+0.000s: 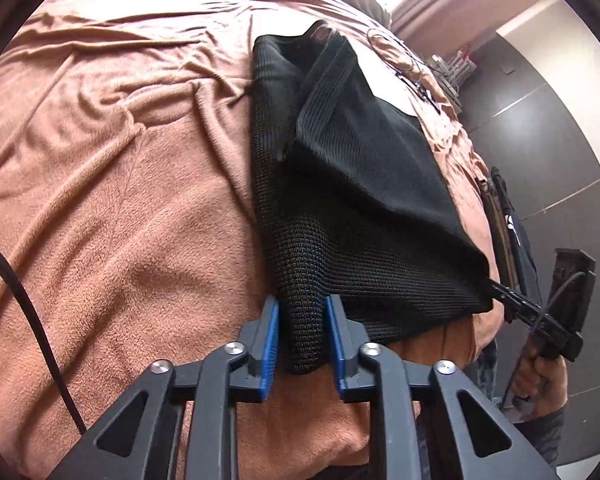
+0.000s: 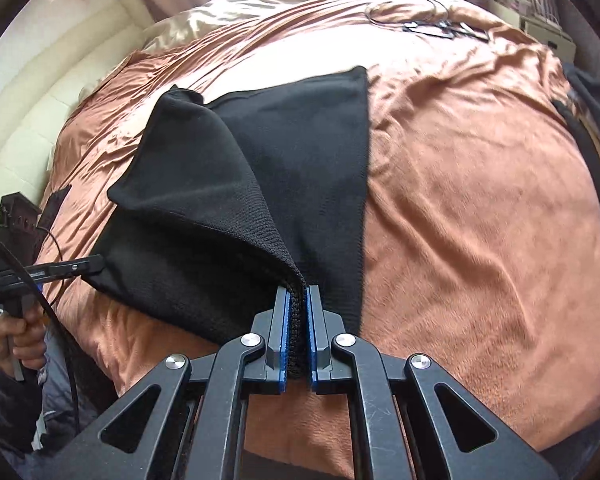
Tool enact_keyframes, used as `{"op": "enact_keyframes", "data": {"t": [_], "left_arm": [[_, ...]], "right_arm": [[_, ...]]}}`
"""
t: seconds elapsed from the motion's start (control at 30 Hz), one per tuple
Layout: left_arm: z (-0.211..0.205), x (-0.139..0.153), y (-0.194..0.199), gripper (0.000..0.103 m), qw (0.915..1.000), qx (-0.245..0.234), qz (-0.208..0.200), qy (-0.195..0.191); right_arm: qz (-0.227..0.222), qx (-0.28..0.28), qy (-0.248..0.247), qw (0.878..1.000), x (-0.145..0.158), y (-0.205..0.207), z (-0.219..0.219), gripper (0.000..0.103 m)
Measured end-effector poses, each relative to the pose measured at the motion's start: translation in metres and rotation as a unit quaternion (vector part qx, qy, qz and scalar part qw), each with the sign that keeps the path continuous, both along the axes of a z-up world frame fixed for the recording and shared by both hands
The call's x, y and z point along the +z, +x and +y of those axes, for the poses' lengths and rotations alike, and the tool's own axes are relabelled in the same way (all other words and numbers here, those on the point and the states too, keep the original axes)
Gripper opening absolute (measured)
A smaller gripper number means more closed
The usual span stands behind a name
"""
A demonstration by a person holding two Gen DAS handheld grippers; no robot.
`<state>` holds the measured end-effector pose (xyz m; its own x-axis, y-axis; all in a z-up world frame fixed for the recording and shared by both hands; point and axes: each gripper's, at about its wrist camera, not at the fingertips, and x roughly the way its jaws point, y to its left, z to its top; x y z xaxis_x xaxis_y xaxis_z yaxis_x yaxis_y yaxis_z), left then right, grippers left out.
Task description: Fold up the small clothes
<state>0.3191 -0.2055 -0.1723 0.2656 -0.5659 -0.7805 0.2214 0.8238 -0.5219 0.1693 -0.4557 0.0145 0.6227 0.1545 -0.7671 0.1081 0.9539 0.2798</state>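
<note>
Black garment [image 2: 228,184] pinched by both grippers (labels seemingly unreadable).

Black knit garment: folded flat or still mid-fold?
Mid-fold: black knit garment has one flap raised, each claw, left and right, gripping a corner.

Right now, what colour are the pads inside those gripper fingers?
Blue, on black fingers. The right gripper's pads show it best in the right wrist view.

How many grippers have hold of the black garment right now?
2: the left gripper pinches its near edge, and the right gripper clamps another near edge of the black garment.
</note>
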Motion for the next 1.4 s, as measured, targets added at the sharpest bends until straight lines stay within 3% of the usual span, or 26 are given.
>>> {"op": "enact_keyframes", "data": {"t": [0.37,0.57,0.67,0.73,0.8,0.87,1.13,1.4], "left_arm": [[-0.002,0.000,0.006,0.031,1.0000,0.000,-0.002,0.004],[-0.002,-0.004,0.015,0.031,0.9999,0.006,0.002,0.010],[0.000,-0.003,0.019,0.032,0.9999,0.010,-0.004,0.007],[0.003,-0.002,0.020,0.035,0.9998,0.017,-0.010,0.001],[0.005,-0.002,0.021,0.038,0.9997,0.022,-0.013,-0.007],[0.006,-0.002,0.023,0.038,0.9996,0.022,-0.017,-0.009],[0.021,0.002,0.027,0.038,0.9991,0.016,-0.019,-0.034],[0.064,0.019,0.029,0.038,0.9966,0.040,-0.043,-0.057]], "right_arm": [[-0.010,-0.004,0.016,1.000,-0.005,-0.003,-0.008,0.004],[-0.015,0.005,-0.032,0.999,-0.005,-0.007,0.002,0.005],[-0.014,0.017,-0.078,0.997,0.005,-0.010,0.015,0.011],[-0.012,0.028,-0.103,0.994,0.013,-0.009,0.023,0.021],[-0.013,0.034,-0.129,0.991,0.021,-0.006,0.030,0.045],[-0.021,0.042,-0.149,0.988,0.030,-0.002,0.041,0.058],[-0.012,0.090,-0.182,0.979,0.033,0.036,0.093,0.064],[0.004,0.150,-0.239,0.959,0.025,0.075,0.150,0.076]]}}
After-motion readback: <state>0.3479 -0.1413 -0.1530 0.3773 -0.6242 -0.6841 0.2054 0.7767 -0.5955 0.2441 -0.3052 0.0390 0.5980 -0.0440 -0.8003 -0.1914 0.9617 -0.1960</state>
